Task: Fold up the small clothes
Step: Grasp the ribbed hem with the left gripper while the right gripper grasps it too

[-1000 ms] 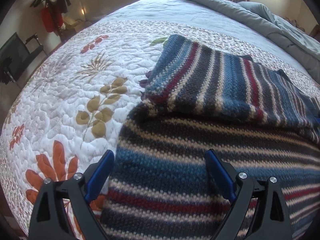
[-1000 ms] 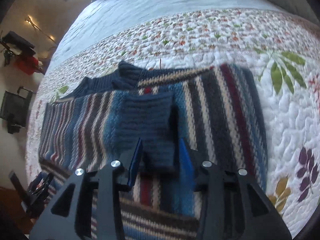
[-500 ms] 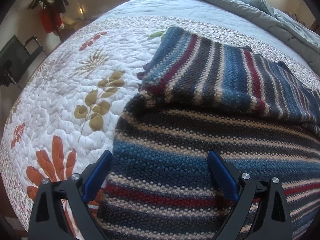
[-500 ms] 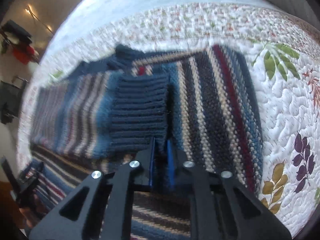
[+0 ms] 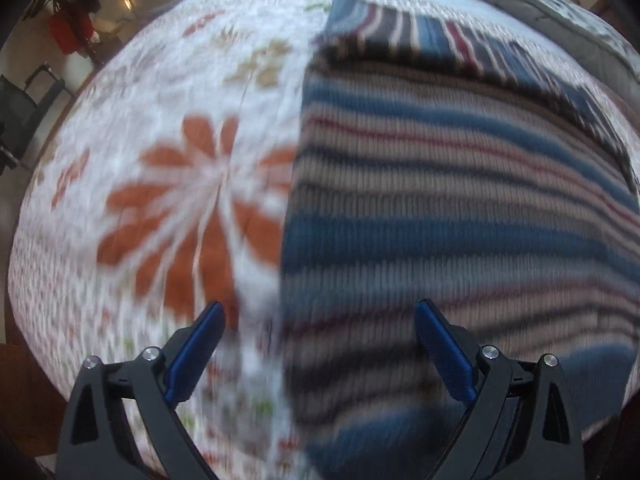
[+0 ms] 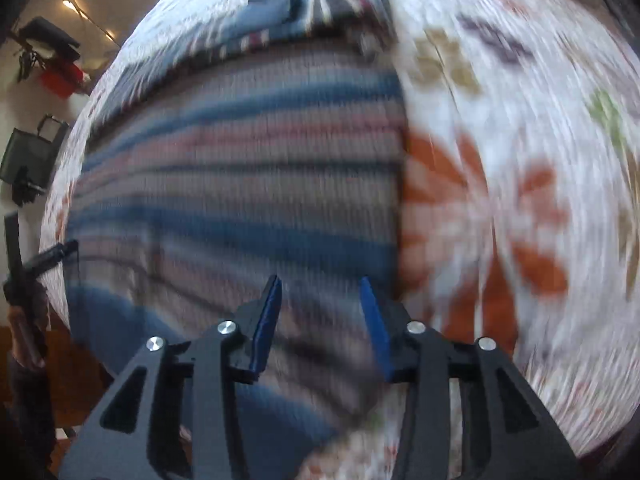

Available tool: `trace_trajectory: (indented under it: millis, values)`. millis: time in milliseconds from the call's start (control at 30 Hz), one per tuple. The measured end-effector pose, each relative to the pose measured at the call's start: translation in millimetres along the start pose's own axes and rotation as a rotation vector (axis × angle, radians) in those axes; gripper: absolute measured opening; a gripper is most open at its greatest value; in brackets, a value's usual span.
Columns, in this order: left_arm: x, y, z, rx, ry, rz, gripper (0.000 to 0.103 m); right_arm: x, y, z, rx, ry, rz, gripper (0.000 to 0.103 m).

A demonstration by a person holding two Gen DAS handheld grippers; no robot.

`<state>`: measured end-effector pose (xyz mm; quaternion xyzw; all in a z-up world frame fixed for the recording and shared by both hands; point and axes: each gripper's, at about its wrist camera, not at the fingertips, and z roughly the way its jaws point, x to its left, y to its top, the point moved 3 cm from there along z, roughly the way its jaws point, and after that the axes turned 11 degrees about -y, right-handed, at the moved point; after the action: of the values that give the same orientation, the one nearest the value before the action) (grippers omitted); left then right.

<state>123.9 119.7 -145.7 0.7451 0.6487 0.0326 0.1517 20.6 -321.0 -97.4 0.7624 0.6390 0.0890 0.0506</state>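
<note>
A striped knit sweater (image 5: 460,208) in blue, cream, dark grey and red lies flat on the quilted bed, with its sleeves folded across the far end. My left gripper (image 5: 320,320) is wide open and empty above the sweater's near left edge. In the right wrist view the same sweater (image 6: 248,176) fills the left and middle. My right gripper (image 6: 320,296) is open and empty above the sweater's near right part. Both views are motion-blurred.
The sweater rests on a white quilt (image 5: 160,184) with orange flowers, also seen in the right wrist view (image 6: 520,184). A grey duvet (image 5: 560,12) lies at the far end. A dark chair (image 5: 24,116) and red items stand beyond the bed's left side.
Both grippers pulled back toward the sweater's near hem. The right gripper, nearly shut at the folded sleeve cuff half a second ago, has opened and left it. The left stayed open.
</note>
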Motion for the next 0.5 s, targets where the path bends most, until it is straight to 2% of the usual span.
trace_trajectory:
  millis: [100, 167, 400, 500]
  values:
    - [-0.2, -30.0, -6.5, 0.034, -0.024, -0.001, 0.096, 2.1, -40.8, -4.4, 0.010, 0.023, 0.008, 0.044]
    - [-1.6, -46.7, -8.5, 0.051, -0.037, -0.003, 0.096, 5.1, -60.5, -7.6, 0.004, 0.010, -0.007, 0.050]
    - [-11.0, -80.5, -12.6, 0.080, -0.081, -0.020, 0.096, 10.9, -91.6, -10.4, 0.034, 0.014, -0.003, 0.049]
    - [-16.9, -93.9, -13.3, 0.089, -0.089, -0.025, 0.096, 4.7, -105.8, -8.7, 0.061, 0.048, 0.020, 0.051]
